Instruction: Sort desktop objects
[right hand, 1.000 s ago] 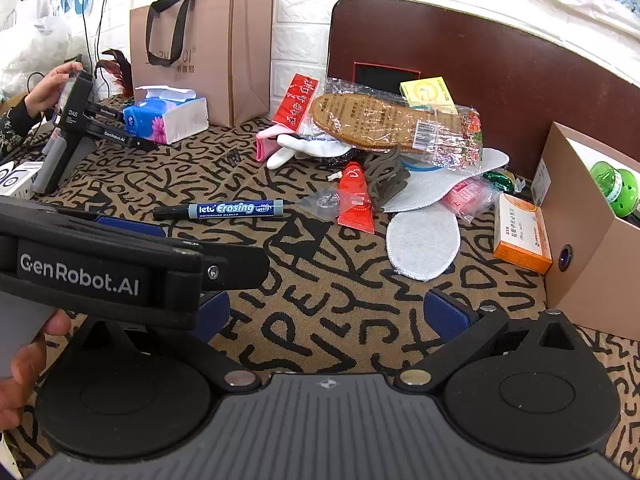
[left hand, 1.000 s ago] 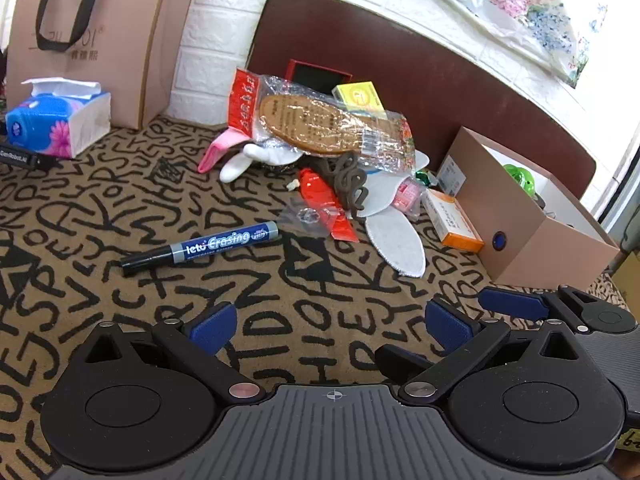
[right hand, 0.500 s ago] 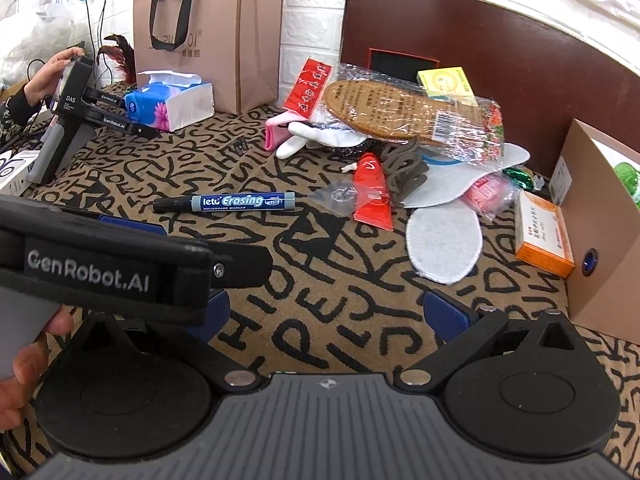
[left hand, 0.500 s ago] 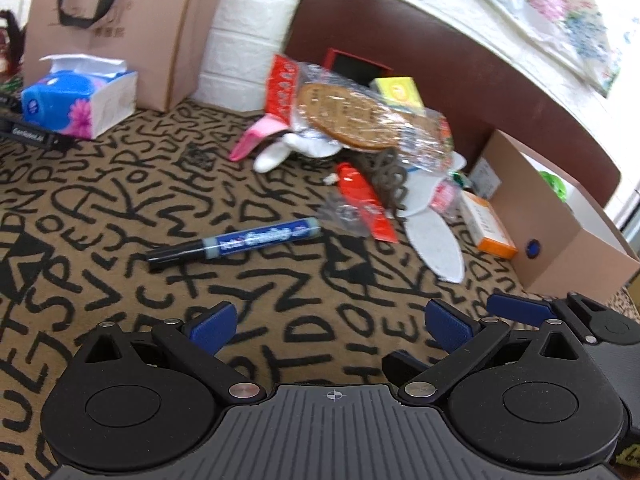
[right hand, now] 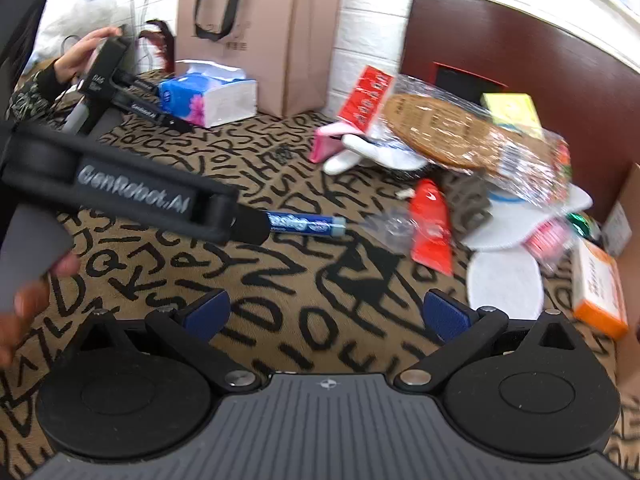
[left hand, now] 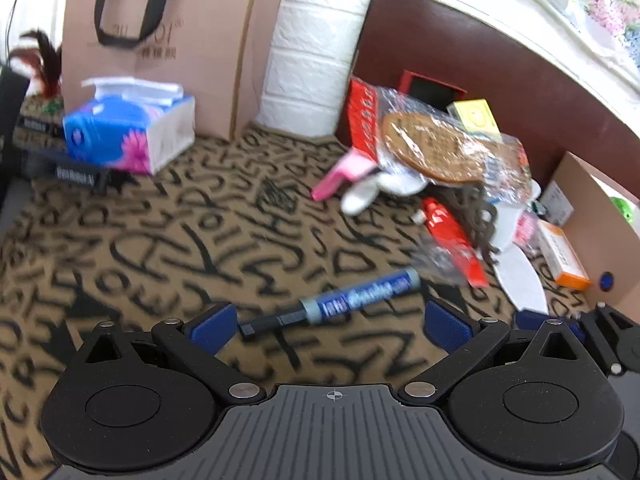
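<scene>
Approach step of the sort, by the look of it, with the blue marker (left hand: 352,300) as target. Lying flat on the letter-patterned worktop (left hand: 160,240), cap end pointing away from the clutter pile, barrel end just short of the red tube (left hand: 452,240) and a crumpled clear wrapper beside it. Nothing gripped yet.

Left gripper (left hand: 328,320) low over the worktop, jaws wide, the marker's black cap between the two blue pads (left hand: 210,326) and apparently just ahead of them; whether touching cannot be told through the blur. In the right wrist view, the left gripper's black body crossing in from the side and covering the marker's cap half, only the blue barrel (right hand: 304,224) showing past it.

Right gripper (right hand: 326,314) hanging back nearer than the marker, jaws also wide and empty, aimed at bare worktop between marker and white insole (right hand: 506,284).

Next move, likely: lower and square the left jaws across the marker's barrel, then close. Marker lying at a slant to the jaws, so some wrist turn probably needed; a round barrel apt to roll if nudged on one side first.

Cardboard box (left hand: 592,232) beyond the insole from the marker, a probable drop place. Tissue box (left hand: 128,132) well apart from the marker, by the paper bag (left hand: 172,40).
</scene>
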Motion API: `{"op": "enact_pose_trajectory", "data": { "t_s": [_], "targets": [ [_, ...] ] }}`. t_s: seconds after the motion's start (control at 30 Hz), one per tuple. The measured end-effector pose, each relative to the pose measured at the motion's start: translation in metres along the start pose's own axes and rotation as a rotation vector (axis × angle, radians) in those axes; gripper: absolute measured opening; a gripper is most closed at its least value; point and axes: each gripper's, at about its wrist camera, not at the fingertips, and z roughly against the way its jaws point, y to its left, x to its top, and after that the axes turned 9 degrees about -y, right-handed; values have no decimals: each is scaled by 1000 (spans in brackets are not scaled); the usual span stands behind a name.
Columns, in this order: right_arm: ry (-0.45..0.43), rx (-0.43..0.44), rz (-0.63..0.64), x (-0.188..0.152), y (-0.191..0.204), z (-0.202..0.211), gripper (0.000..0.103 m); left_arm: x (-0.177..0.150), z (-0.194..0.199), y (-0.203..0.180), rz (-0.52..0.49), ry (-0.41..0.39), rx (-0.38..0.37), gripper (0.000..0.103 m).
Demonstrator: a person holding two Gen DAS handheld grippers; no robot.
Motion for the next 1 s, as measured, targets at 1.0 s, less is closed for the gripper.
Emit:
{"op": "enact_pose_trajectory", "data": {
  "t_s": [1.0],
  "targets": [
    [55,50,7,-6,11,-17,103,-8,-37,-13,-220,175,-117,75]
  ]
}}
